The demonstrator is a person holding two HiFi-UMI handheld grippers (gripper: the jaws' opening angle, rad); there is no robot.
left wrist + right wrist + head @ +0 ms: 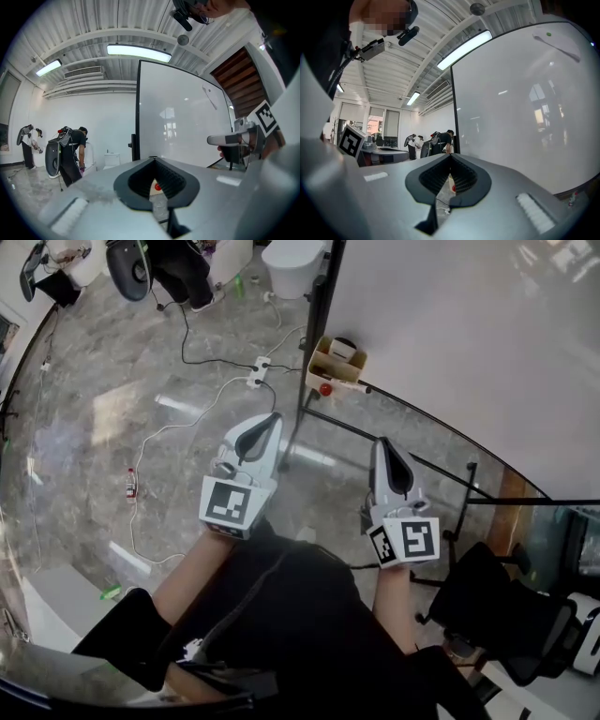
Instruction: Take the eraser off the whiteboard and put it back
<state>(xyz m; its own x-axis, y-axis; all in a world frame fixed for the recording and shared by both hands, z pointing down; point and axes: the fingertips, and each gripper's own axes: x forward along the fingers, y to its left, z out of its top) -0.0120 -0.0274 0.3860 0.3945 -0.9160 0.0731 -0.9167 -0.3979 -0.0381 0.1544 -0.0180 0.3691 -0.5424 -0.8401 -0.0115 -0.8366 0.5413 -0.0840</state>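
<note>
The whiteboard [469,343] stands at the upper right on a black frame [314,343]; it fills the middle of the left gripper view [183,117] and the right of the right gripper view [525,108]. I cannot make out an eraser on its face. A small wooden box [335,364] at the board's lower corner holds a white-and-dark object, with a red knob [324,388] below it. My left gripper [272,416] [154,160] and right gripper [381,442] [450,155] are held level, side by side, pointing toward the board. Both are shut with nothing between the jaws.
Cables and a power strip [257,371] lie on the grey floor left of the frame. A small bottle [131,486] stands on the floor at the left. A black office chair [506,610] is close at the right. People [70,150] work far off at the back.
</note>
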